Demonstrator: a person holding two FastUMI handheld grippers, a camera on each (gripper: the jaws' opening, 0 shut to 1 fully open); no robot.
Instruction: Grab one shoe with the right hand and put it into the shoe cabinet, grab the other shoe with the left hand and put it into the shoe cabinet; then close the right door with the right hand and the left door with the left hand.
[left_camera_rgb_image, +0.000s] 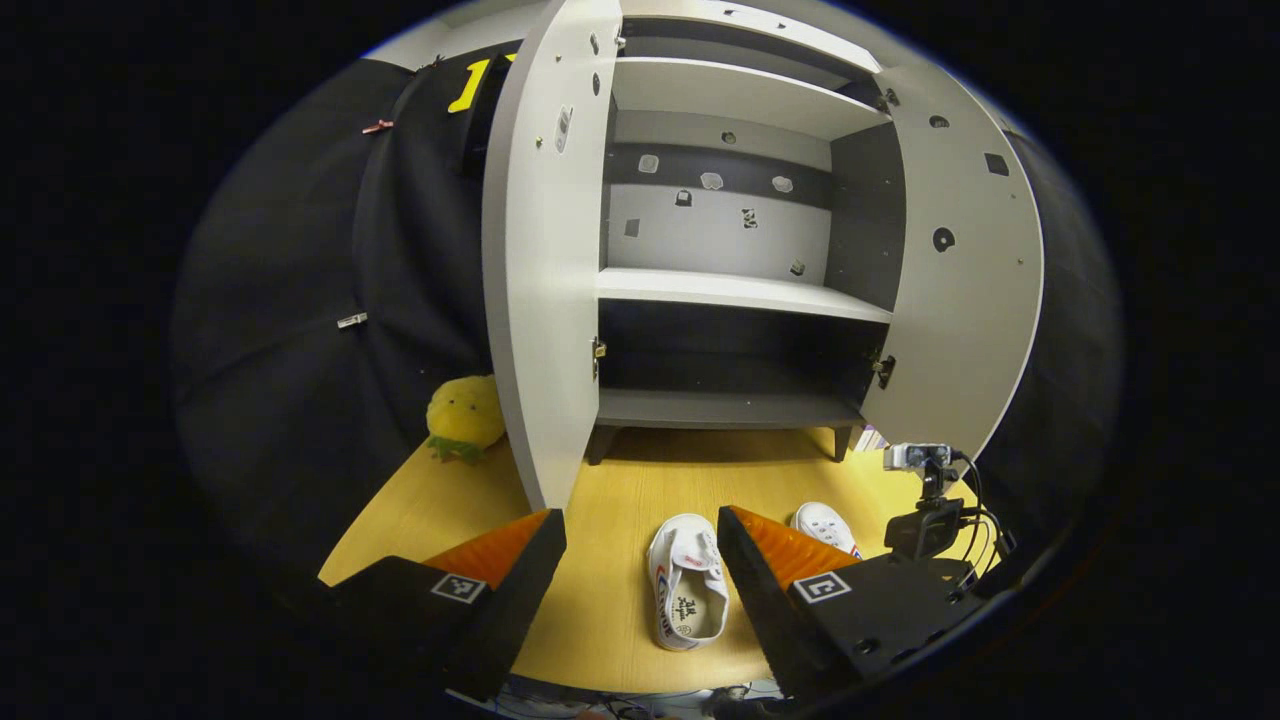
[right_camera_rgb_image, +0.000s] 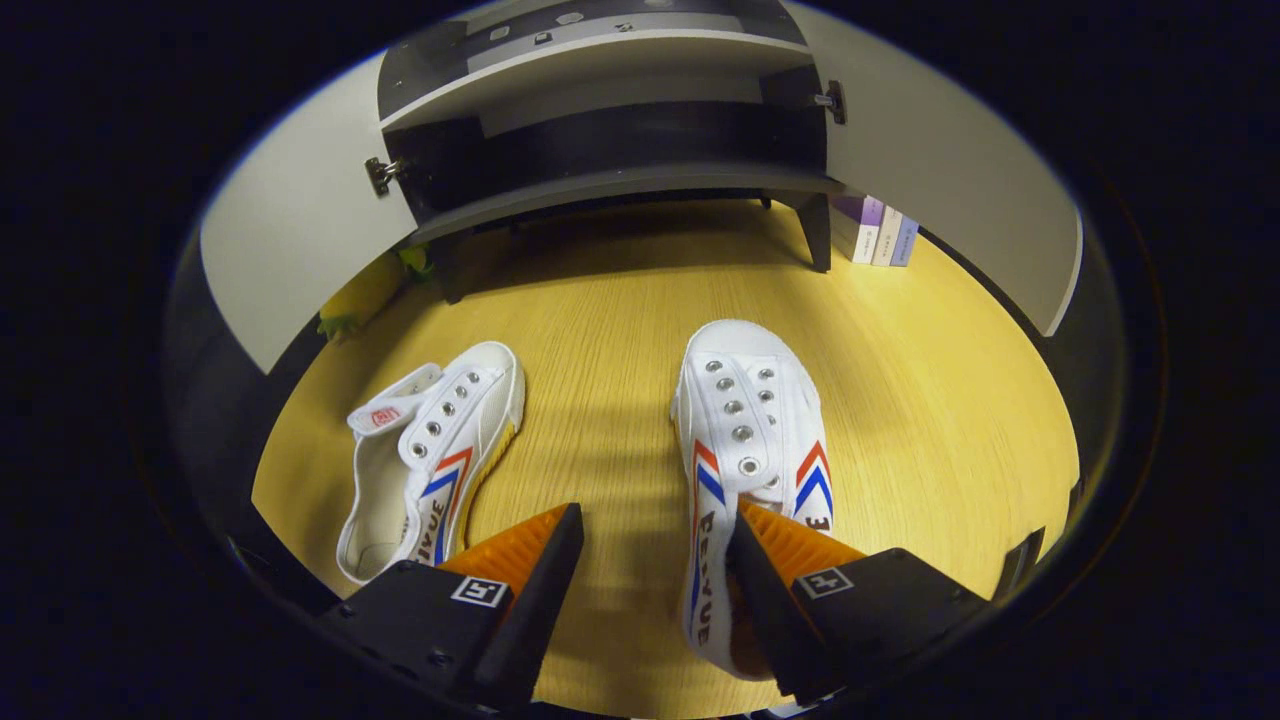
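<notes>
Shoes, two of them and both white with red and blue chevrons on the sides, lie on the wooden table (right_camera_rgb_image: 600, 330) ahead of the shoe cabinet (left_camera_rgb_image: 735, 290). In the right gripper view the right claw (right_camera_rgb_image: 655, 545) stands wide open with nothing clamped; the right shoe (right_camera_rgb_image: 750, 440) lies toe away from it, its heel end reaching down beside the right-hand finger, one finger seeming to dip into the shoe's opening, though whether it touches cannot be told. The left shoe (right_camera_rgb_image: 430, 450) lies well off to the claw's left, angled, with a small red tag on its tongue. Blue lettering runs along the shoes' sides, too warped to read surely. In the left gripper view the left claw (left_camera_rgb_image: 640, 545) is also spread wide and empty, and the left shoe shows between its fingers, farther off. Beyond, the cabinet's two doors stand open, the left door (left_camera_rgb_image: 545, 260) jutting toward the claw and the right door (left_camera_rgb_image: 965, 270) swung aside. A yellow plush toy (left_camera_rgb_image: 465, 415) sits left of the left door. Three slim books (right_camera_rgb_image: 880, 235) stand by the cabinet's right leg.
</notes>
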